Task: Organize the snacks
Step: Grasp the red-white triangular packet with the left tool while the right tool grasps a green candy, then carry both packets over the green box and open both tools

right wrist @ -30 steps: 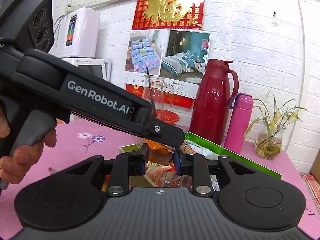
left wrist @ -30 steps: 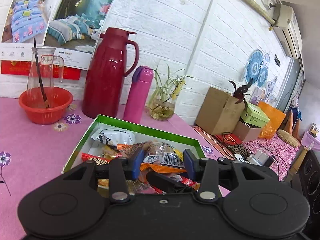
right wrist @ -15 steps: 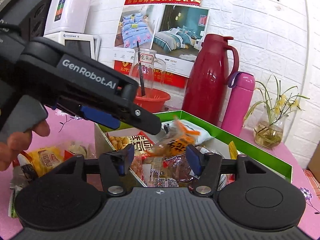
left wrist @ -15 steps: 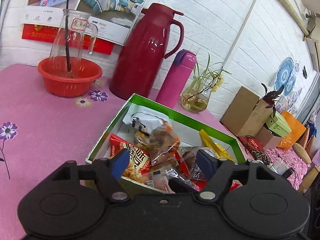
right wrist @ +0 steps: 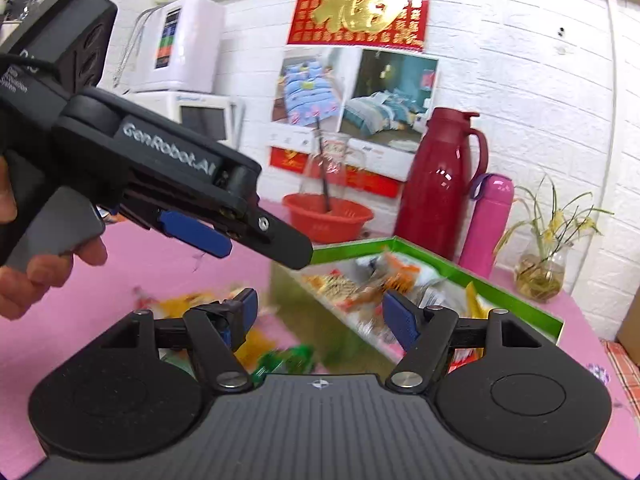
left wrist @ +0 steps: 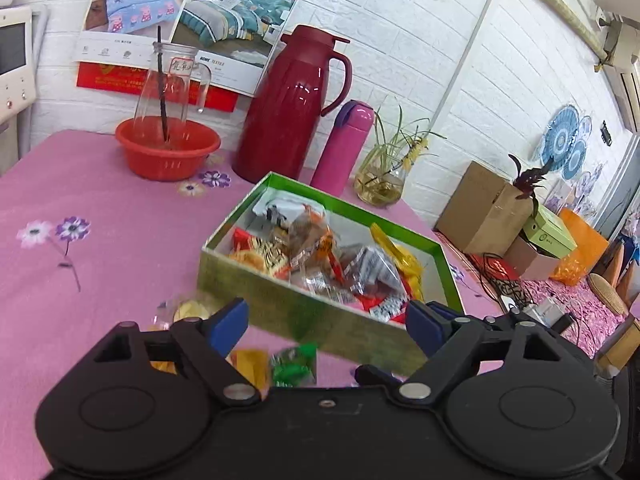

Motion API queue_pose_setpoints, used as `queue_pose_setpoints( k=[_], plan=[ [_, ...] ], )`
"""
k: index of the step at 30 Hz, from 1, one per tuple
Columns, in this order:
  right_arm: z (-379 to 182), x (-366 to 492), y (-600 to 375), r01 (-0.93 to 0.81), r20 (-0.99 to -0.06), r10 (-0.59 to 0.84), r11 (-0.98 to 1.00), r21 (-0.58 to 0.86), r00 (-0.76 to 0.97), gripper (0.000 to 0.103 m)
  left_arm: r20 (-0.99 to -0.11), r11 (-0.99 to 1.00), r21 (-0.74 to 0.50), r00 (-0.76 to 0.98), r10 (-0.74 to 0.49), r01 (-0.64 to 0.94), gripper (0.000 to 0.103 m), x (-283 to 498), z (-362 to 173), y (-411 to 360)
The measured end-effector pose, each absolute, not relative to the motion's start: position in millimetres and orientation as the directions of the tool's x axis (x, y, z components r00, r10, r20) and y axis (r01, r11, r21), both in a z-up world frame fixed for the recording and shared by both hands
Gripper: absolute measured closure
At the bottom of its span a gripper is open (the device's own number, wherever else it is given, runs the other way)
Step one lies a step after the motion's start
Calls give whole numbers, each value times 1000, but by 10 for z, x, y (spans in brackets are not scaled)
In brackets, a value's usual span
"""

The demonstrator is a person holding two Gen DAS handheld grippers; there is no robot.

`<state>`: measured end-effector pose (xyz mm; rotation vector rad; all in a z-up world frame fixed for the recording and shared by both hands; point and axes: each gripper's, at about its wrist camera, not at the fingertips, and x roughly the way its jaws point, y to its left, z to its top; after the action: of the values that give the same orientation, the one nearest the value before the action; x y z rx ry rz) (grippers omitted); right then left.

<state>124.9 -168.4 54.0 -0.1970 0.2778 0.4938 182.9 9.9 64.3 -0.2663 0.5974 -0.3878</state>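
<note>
Both my tools are spread wide with nothing in them. Loose snacks (left wrist: 248,364) lie on the surface right under my left tool (left wrist: 326,322), just left of the box (left wrist: 304,312).

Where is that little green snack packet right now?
The green packet lies on the pink tablecloth, outside the green box, beside a yellow packet, low between the open left gripper fingers.

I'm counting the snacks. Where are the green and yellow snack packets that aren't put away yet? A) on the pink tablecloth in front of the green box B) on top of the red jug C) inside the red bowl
A: the green packet and yellow packet lie on the pink tablecloth before the green box.
</note>
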Motion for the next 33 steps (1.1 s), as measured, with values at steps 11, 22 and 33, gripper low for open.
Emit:
queue_pose_setpoints(
  k=[11,22,33],
  plan=[
    [282,891,-1471,-608,-429,532,792,-54,730,0,-531,901,-405,761,-372,158,3,1275,411,542],
    [18,1321,-947,-650,-532,530,758,-52,661,0,-565,911,-409,767,-304,60,3,1293,214,917],
    [-30,1242,-1058,-638,-551,542,770,24,634,30,-620,942,-334,745,-246,33,16,1703,-122,863]
  ],
)
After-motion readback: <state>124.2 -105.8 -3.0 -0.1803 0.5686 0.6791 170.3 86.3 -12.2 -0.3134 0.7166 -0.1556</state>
